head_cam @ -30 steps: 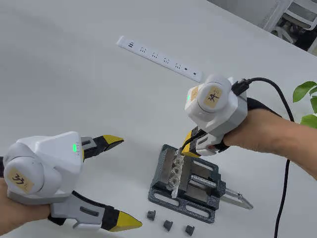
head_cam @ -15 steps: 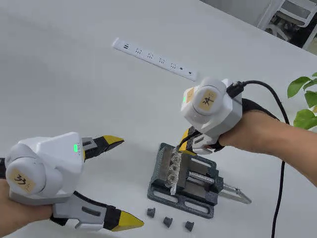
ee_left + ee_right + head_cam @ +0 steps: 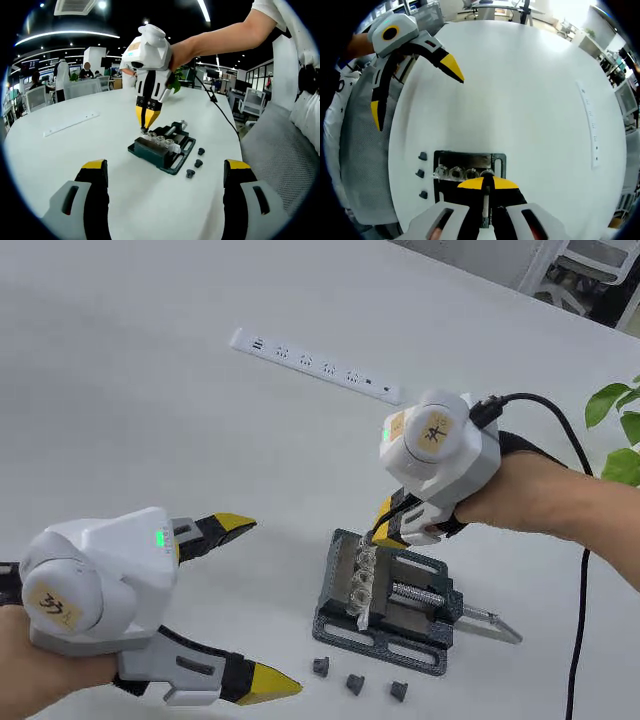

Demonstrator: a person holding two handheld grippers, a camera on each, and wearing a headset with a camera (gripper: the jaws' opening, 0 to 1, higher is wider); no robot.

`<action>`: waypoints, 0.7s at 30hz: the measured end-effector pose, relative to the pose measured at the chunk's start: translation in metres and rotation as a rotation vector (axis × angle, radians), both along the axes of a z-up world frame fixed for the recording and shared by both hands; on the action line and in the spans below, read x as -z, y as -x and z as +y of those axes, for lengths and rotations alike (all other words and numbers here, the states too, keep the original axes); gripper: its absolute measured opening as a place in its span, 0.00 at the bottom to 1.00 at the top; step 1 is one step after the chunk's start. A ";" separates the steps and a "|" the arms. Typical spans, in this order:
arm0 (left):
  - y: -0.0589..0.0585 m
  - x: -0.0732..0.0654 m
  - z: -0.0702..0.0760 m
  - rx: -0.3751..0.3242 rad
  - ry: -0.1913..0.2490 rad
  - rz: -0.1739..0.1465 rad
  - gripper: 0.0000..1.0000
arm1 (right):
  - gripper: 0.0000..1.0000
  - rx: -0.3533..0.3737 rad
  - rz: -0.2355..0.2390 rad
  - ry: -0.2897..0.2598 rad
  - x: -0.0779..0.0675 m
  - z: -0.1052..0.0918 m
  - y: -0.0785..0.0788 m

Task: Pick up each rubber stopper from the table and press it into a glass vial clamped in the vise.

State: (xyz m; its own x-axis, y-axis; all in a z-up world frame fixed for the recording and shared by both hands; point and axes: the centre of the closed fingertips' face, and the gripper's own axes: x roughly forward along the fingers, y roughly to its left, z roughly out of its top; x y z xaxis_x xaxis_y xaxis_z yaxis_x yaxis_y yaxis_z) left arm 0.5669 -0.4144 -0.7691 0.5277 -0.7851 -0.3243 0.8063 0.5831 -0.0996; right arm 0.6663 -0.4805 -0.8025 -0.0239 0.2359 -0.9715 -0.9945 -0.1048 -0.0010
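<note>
The right gripper (image 3: 379, 537) clenches over the grey metal vise (image 3: 400, 645), its tips hiding whatever they pinch. The left gripper (image 3: 272, 604) gapes at eight o'clock.

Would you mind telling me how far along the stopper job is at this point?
Done: nothing certain; I cannot tell whether any vial in the vise is stoppered yet. In hand: the right hand-held gripper, jaws shut, has its tips over the end vial of the row. Remaining: three rubber stoppers lie on the table beside the vise, and the left hand-held gripper is open and empty.
</note>
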 end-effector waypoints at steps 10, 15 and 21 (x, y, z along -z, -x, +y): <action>0.003 0.000 -0.003 -0.001 -0.001 0.002 0.96 | 0.00 0.007 0.000 -0.017 0.000 -0.001 0.000; 0.004 -0.002 -0.003 0.001 -0.002 0.002 0.96 | 0.01 0.021 -0.005 -0.037 -0.005 -0.003 0.002; 0.004 -0.004 -0.004 0.006 -0.008 -0.002 0.95 | 0.03 0.047 -0.010 -0.067 -0.011 -0.006 0.000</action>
